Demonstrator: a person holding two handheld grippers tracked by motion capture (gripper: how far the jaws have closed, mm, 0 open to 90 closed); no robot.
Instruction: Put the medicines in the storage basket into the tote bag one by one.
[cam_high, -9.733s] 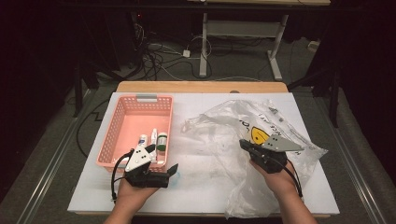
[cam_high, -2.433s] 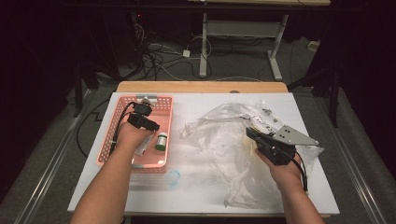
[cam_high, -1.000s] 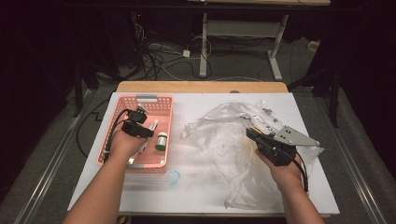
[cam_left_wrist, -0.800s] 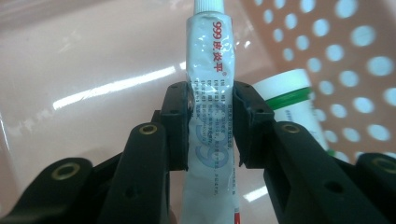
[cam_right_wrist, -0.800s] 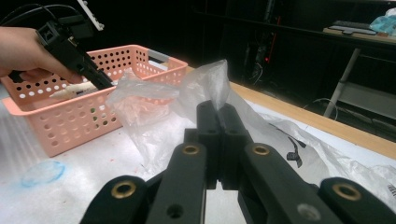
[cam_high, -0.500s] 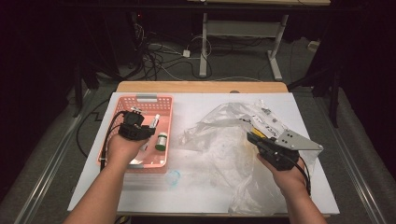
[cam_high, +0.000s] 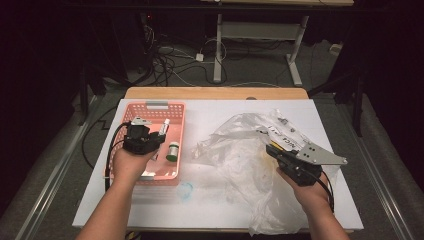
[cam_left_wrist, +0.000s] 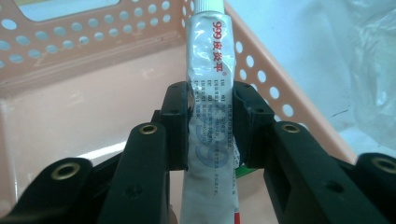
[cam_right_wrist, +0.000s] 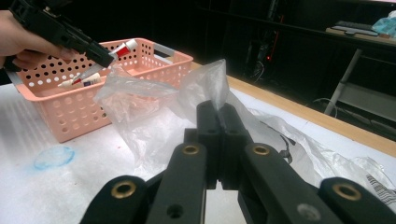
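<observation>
A white ointment tube (cam_left_wrist: 210, 84) with red print is clamped between the pads of my left gripper (cam_left_wrist: 210, 126), cap end pointing away. In the high view the left gripper (cam_high: 154, 138) hangs over the pink basket (cam_high: 181, 125) with the tube (cam_high: 163, 127) sticking out past it. My right gripper (cam_right_wrist: 219, 116) is shut on a raised fold of the crumpled clear plastic bag (cam_right_wrist: 154, 121). In the high view the right gripper (cam_high: 272, 149) pinches the bag (cam_high: 235, 155) right of the table's middle.
In the basket lie a small bottle with a green cap (cam_high: 172, 151) and another small tube (cam_right_wrist: 84, 80). A blue stain (cam_high: 186, 190) marks the white table in front of the basket. The bag spreads over most of the table's right half.
The left gripper has lifted the tube a little and drifted left over the basket. The right gripper holds the bag in much the same place.
</observation>
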